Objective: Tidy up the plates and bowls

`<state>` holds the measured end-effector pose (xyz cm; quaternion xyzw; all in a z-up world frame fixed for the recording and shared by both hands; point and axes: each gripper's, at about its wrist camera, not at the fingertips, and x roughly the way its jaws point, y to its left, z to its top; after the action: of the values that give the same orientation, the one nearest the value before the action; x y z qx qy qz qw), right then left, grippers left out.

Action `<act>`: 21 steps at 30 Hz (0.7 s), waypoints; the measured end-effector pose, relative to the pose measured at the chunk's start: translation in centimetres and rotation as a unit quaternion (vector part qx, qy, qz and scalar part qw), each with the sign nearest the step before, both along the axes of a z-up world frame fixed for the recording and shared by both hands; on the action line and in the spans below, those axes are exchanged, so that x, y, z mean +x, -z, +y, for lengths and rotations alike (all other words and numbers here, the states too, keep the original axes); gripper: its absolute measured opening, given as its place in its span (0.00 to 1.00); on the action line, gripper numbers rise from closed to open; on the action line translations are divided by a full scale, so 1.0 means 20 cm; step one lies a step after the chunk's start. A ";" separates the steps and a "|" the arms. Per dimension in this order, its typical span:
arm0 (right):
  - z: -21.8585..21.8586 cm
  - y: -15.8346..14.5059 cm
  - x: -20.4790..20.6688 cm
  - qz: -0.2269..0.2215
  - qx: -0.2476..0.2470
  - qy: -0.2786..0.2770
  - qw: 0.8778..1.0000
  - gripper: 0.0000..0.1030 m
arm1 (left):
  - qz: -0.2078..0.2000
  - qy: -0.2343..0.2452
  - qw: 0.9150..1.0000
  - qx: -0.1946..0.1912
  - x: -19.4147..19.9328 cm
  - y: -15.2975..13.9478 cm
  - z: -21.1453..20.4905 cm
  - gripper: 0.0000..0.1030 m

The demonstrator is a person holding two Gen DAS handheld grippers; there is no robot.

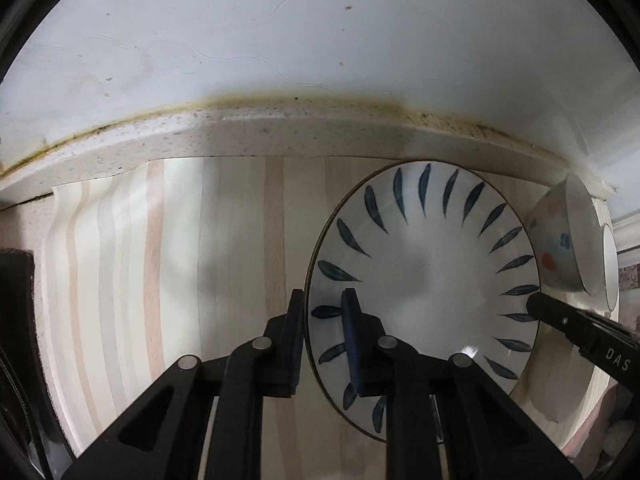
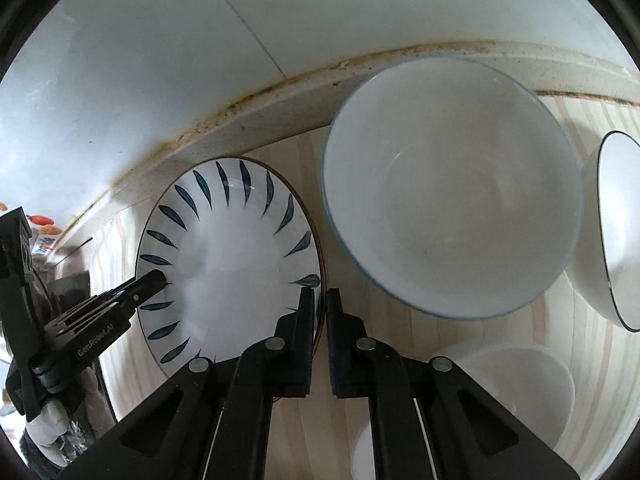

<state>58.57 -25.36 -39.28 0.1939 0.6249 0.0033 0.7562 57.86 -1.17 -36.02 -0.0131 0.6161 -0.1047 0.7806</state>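
A white plate with dark blue leaf marks [image 1: 424, 276] lies on the striped wooden counter [image 1: 180, 260]; it also shows in the right wrist view [image 2: 228, 264]. My left gripper [image 1: 323, 308] straddles its left rim, one finger outside, one finger inside, with a gap between pads. My right gripper [image 2: 320, 304] is closed on the plate's right rim, and shows in the left wrist view [image 1: 536, 304]. A large white bowl with a blue rim [image 2: 452, 188] stands right of the plate.
A black-rimmed white bowl [image 2: 620, 232] stands at the far right, and white bowls [image 2: 516, 392] lie below it. A flower-patterned bowl [image 1: 560, 240] sits beside the plate. The counter's raised back edge [image 1: 280, 132] and the wall lie close behind.
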 end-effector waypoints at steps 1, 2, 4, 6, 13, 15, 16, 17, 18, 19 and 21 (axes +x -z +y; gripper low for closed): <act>0.00 -0.01 -0.01 -0.002 -0.001 -0.003 1.000 0.07 | -0.003 0.000 1.000 0.001 -0.05 -0.03 -0.01 0.15; 0.00 -0.02 -0.02 -0.006 0.000 -0.006 1.000 0.07 | -0.007 0.000 1.000 0.000 -0.07 -0.05 0.00 0.15; 0.01 -0.05 -0.05 -0.010 0.002 -0.012 1.000 0.07 | -0.015 -0.001 1.000 0.002 -0.13 -0.10 0.00 0.15; 0.01 -0.10 -0.09 -0.017 0.006 -0.018 1.000 0.07 | -0.020 -0.003 1.000 -0.001 -0.18 -0.14 0.00 0.15; 0.01 -0.30 -0.32 -0.043 0.016 -0.042 0.998 0.07 | -0.051 -0.007 0.999 -0.013 -0.48 -0.40 0.02 0.15; 0.00 -0.36 -0.41 -0.050 0.019 -0.052 0.997 0.07 | -0.061 -0.008 0.998 -0.016 -0.56 -0.49 0.02 0.15; 0.00 -0.39 -0.45 -0.052 0.020 -0.056 0.997 0.07 | -0.064 -0.008 0.998 -0.016 -0.59 -0.51 0.01 0.15; 0.00 -0.42 -0.51 -0.055 0.024 -0.060 0.996 0.07 | -0.067 -0.011 0.998 -0.018 -0.63 -0.54 0.01 0.15; 0.00 -0.44 -0.55 -0.058 0.026 -0.064 0.996 0.07 | -0.071 -0.014 0.997 -0.019 -0.70 -0.57 0.01 0.15; 0.01 -0.46 -0.60 -0.060 0.026 -0.070 0.995 0.07 | -0.072 -0.017 0.997 -0.019 -0.71 -0.59 0.00 0.15; -0.02 -0.50 -0.69 -0.061 0.030 -0.075 0.995 0.07 | -0.072 -0.026 0.997 -0.023 -0.80 -0.61 0.01 0.15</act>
<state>44.81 -25.84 -29.36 0.1683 0.5897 0.0908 0.7847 41.80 -1.05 -23.73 -0.0393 0.5550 -0.0996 0.8249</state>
